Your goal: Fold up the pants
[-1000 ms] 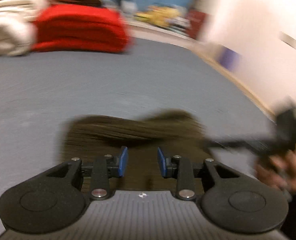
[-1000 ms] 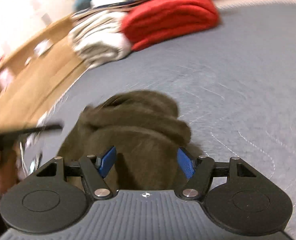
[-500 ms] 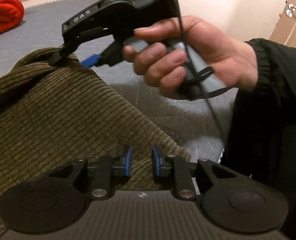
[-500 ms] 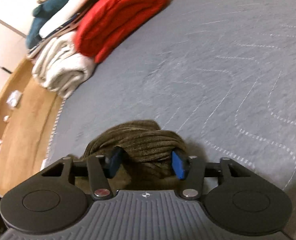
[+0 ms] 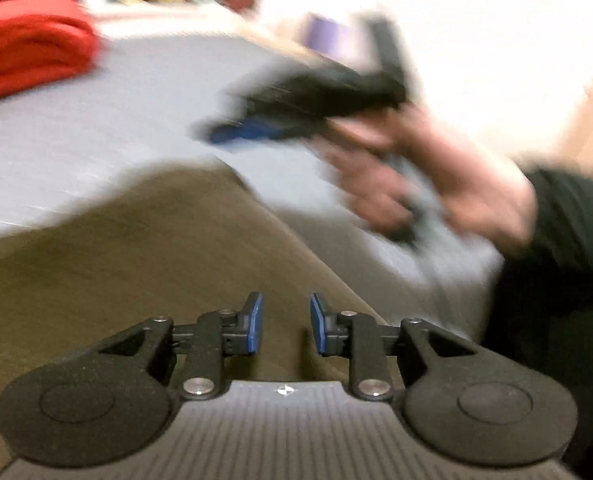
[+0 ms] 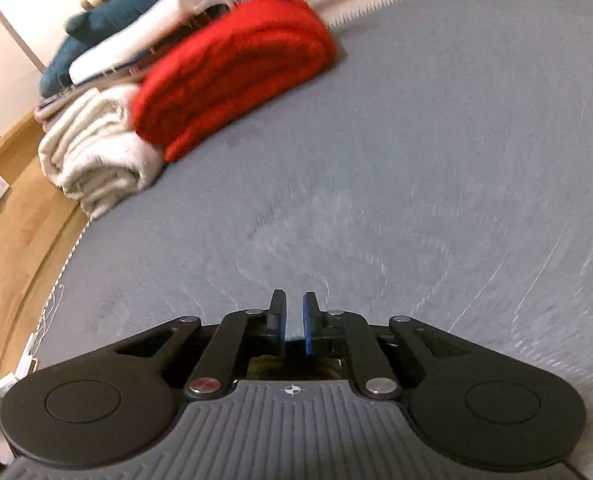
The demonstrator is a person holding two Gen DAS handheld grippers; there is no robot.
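Observation:
The olive-brown corduroy pants [image 5: 144, 256] lie on the grey mattress [image 5: 96, 128] and fill the lower left of the blurred left wrist view. My left gripper [image 5: 283, 324] hovers over their right edge, with a small gap between its blue pads, holding nothing. My right gripper [image 5: 240, 130] shows there at upper right, held in a hand, above and clear of the pants. In the right wrist view my right gripper [image 6: 294, 322] has its pads almost together with nothing between them; only a scrap of brown cloth [image 6: 264, 366] shows under its body.
A folded red blanket [image 6: 232, 68], a cream blanket [image 6: 92, 152] and white and teal bedding [image 6: 136, 12] are stacked at the far end of the mattress [image 6: 416, 200]. A wooden bed frame [image 6: 12, 232] runs along its left edge. My dark sleeve [image 5: 568, 248] is at right.
My right gripper let go of the bunched pants, lifted away and closed its jaws to a narrow gap. My left gripper's jaws widened slightly over the pants. Both views swung, blurring.

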